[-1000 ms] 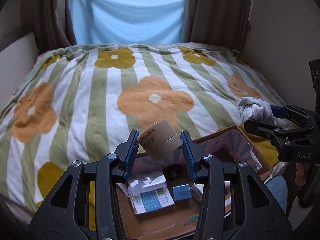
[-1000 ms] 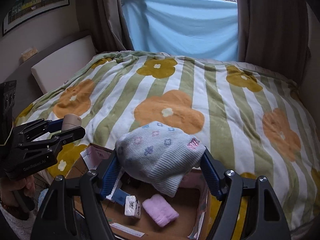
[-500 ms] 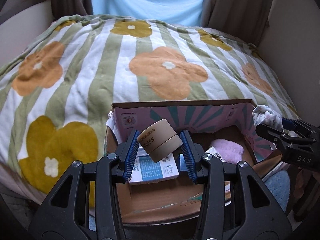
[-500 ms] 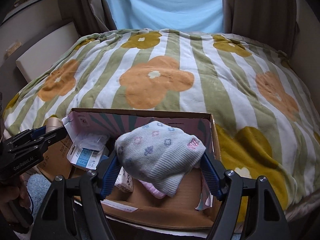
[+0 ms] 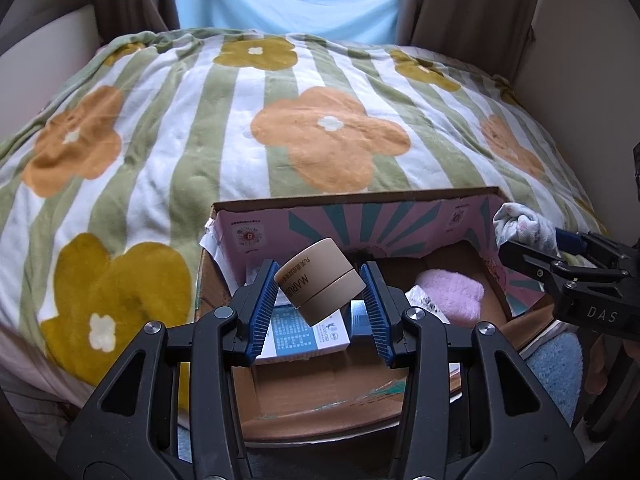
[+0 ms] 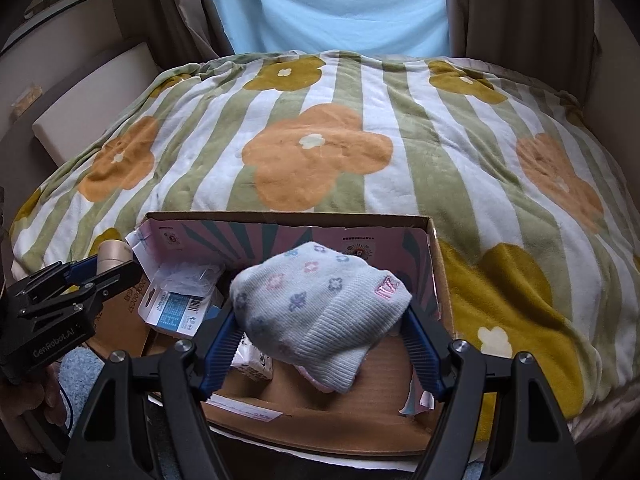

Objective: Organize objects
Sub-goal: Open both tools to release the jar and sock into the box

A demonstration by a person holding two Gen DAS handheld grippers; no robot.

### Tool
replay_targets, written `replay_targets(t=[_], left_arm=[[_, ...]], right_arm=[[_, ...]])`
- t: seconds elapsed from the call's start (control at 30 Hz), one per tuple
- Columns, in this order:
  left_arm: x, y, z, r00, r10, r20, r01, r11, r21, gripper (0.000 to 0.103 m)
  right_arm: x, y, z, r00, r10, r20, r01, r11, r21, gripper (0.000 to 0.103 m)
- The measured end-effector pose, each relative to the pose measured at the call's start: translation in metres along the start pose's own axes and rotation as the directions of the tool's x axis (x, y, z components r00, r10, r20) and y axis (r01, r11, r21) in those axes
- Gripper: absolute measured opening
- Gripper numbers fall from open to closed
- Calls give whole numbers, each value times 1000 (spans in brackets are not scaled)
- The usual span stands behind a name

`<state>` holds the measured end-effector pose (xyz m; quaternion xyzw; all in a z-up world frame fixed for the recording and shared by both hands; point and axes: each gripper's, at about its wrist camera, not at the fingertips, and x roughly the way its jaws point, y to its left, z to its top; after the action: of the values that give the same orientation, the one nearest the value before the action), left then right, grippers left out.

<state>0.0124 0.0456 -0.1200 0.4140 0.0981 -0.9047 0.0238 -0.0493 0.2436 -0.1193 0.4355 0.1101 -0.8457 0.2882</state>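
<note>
The left gripper (image 5: 320, 304) has its blue ribbed pads clamped on a tan cylindrical jar with dark lettering (image 5: 320, 282), which sits tilted between them above the left part of an open cardboard box with a pink and teal printed inner wall (image 5: 360, 222). Just under the jar lies a white and blue carton (image 5: 296, 336); further right on the box floor is a folded pink fluffy cloth (image 5: 450, 294).

The right gripper (image 6: 320, 340) is closed on a pale blue knitted hat with small flower motifs and a pink patch (image 6: 316, 304), the hat bulging up and drooping over the middle of the same box. Below it a small white printed packet (image 6: 254, 362) rests on the box floor.

The box sits at the near edge of a bed covered by a green-and-white striped blanket with orange and mustard flowers (image 6: 400, 120).
</note>
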Motion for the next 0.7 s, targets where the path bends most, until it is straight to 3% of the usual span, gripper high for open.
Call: replay_targets(t=[0.07, 0.1, 0.13, 0.2, 0.33, 0.7], left_arm=[[-1, 2, 2, 1000, -5, 7, 5, 1000, -22, 44], [-2, 2, 4, 1000, -8, 9, 8, 1000, -27, 63], [-2, 2, 5, 1000, -5, 12, 5, 999, -31, 103], [-7, 2, 5, 999, 0, 42, 2, 999, -37, 103], [-6, 0, 6, 999, 7, 43, -6, 1000, -24, 103], [-6, -1, 5, 999, 22, 31, -21, 1000, -10, 103]], right_arm=[[1, -1, 1, 1000, 7, 0, -7, 1000, 16, 73], [2, -1, 2, 1000, 14, -2, -14, 1000, 20, 74], [2, -2, 2, 1000, 20, 1, -20, 999, 27, 75], [2, -3, 2, 1000, 26, 10, -26, 999, 44, 78], [8, -6, 3, 998, 63, -23, -61, 995, 79, 102], [8, -4, 3, 1000, 12, -20, -11, 998, 68, 102]])
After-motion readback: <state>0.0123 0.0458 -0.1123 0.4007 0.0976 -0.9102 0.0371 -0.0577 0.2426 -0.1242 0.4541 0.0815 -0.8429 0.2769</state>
